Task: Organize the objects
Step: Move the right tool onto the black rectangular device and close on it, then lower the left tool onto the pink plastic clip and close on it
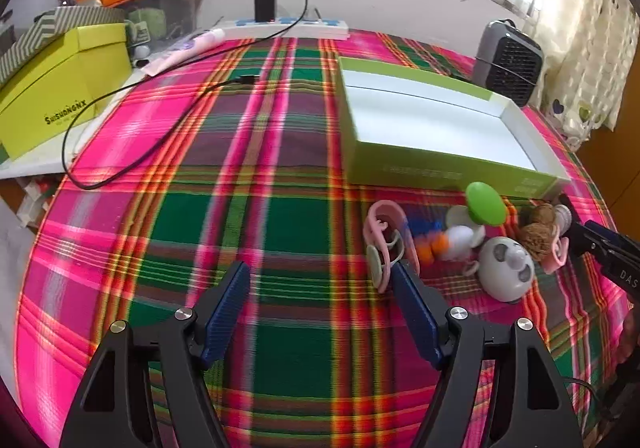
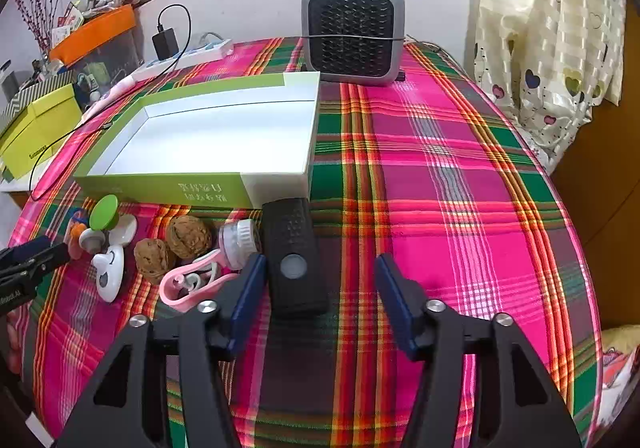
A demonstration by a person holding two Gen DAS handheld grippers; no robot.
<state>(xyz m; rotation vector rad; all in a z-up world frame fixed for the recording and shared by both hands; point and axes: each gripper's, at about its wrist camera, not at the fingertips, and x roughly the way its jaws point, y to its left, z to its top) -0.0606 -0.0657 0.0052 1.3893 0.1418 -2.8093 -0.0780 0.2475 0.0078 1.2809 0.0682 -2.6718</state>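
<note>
Black remote [image 2: 296,252] on the plaid cloth [image 2: 440,175], long axis running 6 to 12 o'clock, far end touching the green-and-white tray [image 2: 168,187]; lies between the right gripper [image 2: 320,280] fingers, hard by the left one, jaws apart and not clamping it. Left gripper [image 1: 320,288] gaping over bare cloth, pink clip [image 1: 386,236] at its 1 o'clock, walnuts [image 2: 172,248] beyond.

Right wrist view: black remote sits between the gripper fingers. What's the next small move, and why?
Probably close the right gripper on the black rectangular remote. The remote lies between the blue pads, which do not yet press on it, and the open green-and-white cardboard box just beyond it is empty, so gripping, then lifting it in, looks like the step.
</note>
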